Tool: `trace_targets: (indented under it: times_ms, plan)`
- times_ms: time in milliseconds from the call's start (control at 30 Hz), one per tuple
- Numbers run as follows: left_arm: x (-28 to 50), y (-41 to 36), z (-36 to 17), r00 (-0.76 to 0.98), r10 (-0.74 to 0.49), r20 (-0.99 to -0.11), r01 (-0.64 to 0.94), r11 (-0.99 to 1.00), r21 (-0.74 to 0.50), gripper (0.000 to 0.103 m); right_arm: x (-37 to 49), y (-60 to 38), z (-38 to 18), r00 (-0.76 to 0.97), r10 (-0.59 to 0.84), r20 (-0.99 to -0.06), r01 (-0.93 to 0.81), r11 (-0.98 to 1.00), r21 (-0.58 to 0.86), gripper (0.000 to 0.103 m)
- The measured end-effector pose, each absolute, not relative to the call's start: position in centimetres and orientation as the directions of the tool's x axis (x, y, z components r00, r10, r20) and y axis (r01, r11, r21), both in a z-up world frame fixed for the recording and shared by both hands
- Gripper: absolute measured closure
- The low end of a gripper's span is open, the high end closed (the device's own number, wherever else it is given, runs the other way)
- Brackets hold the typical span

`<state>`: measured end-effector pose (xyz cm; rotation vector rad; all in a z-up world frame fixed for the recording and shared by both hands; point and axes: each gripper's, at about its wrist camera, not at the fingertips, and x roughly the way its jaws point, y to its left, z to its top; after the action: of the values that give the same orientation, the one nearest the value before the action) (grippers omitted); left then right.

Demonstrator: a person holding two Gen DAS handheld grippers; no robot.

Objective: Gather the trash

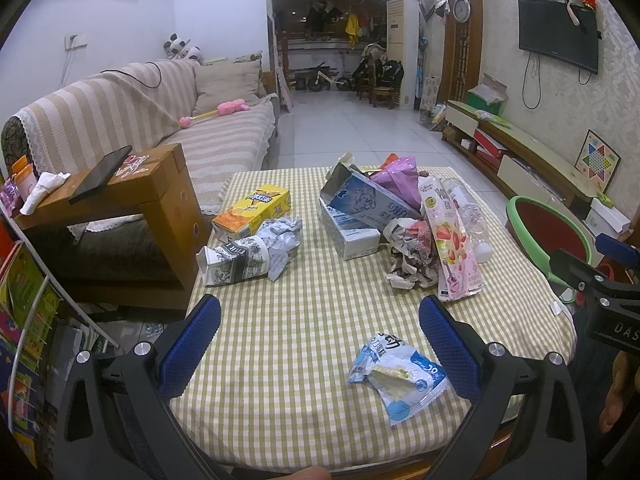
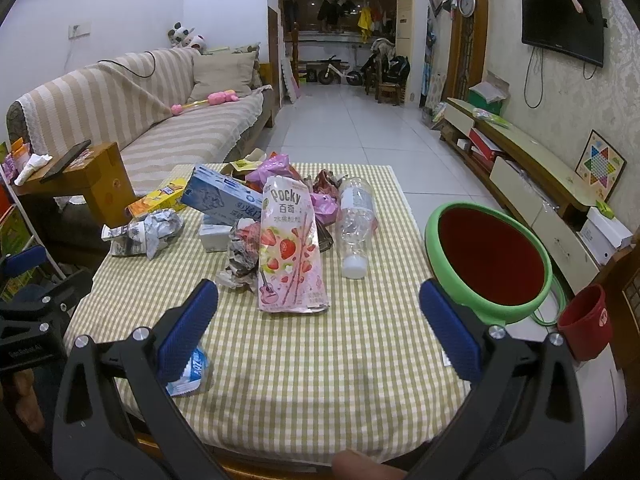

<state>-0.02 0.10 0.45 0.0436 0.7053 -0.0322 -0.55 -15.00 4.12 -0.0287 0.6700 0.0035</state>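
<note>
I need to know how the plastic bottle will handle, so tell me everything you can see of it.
The clear plastic bottle lies on its side on the checked tablecloth, white cap pointing toward the camera. It looks empty and somewhat crumpled, with a pale label near its far end. It lies just right of the pink Pocky box, its far end against the pile of wrappers. The green bin stands apart to its right. Neither gripper touches it.

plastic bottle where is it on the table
In the right wrist view the plastic bottle lies on its side right of centre on the table, cap toward the camera, between the Pocky box and the green bin.
</note>
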Motion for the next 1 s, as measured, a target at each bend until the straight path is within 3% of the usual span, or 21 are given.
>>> trace_targets:
  times_ms: [1000]
  plan:
    - [0.08, 0.06, 0.30, 0.757, -0.012, -0.654, 0.035, 0.999, 0.022, 0.008, -0.47, -15.31, 3.68, 0.775, -0.007, -0.632, -0.009, 1.000, -0.022, 0.003]
